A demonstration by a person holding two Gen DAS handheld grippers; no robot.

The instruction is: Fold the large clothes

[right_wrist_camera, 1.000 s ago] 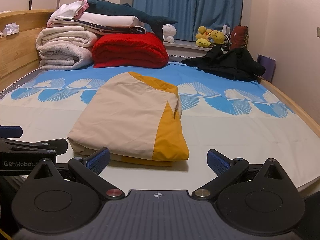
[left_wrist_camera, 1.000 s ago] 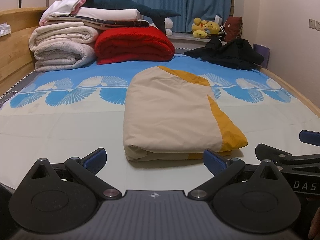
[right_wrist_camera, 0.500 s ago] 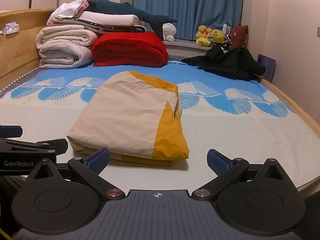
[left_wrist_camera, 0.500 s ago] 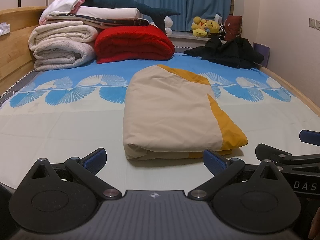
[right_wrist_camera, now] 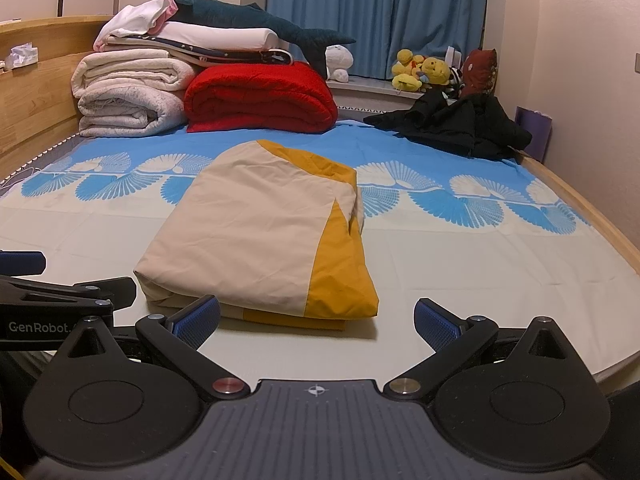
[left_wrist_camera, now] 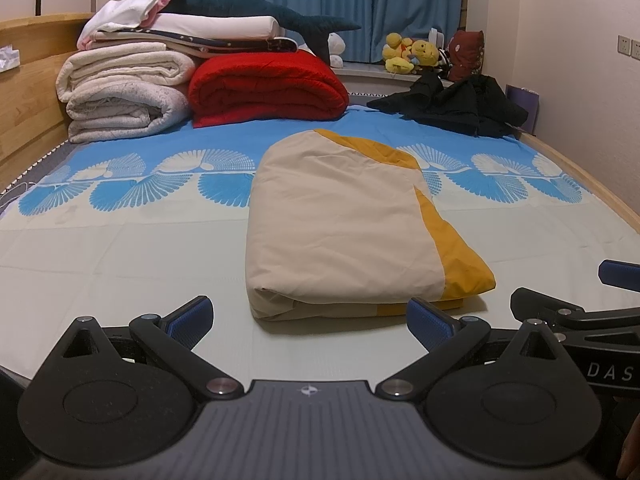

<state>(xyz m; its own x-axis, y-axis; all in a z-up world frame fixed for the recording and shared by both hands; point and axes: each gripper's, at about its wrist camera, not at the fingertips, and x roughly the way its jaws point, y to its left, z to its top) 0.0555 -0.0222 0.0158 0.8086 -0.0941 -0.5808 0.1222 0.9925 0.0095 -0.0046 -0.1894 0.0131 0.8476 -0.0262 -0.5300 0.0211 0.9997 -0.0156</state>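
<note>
A cream and mustard-yellow cloth (left_wrist_camera: 344,224) lies folded into a thick rectangle on the bed, also in the right wrist view (right_wrist_camera: 264,232). My left gripper (left_wrist_camera: 310,318) is open and empty, just short of the fold's near edge. My right gripper (right_wrist_camera: 316,320) is open and empty, near the fold's near right corner. Each gripper shows at the edge of the other's view: the right one (left_wrist_camera: 580,300), the left one (right_wrist_camera: 60,292).
The bed sheet (left_wrist_camera: 120,248) is pale with blue fan prints. At the head are rolled white quilts (left_wrist_camera: 120,92), a red quilt (left_wrist_camera: 264,88) and a plush shark (left_wrist_camera: 260,12). A black garment (left_wrist_camera: 452,106) lies far right. Wooden bed rails (right_wrist_camera: 592,200) edge both sides.
Both views have shifted very slightly; the folded cloth has not moved and both grippers stay open.
</note>
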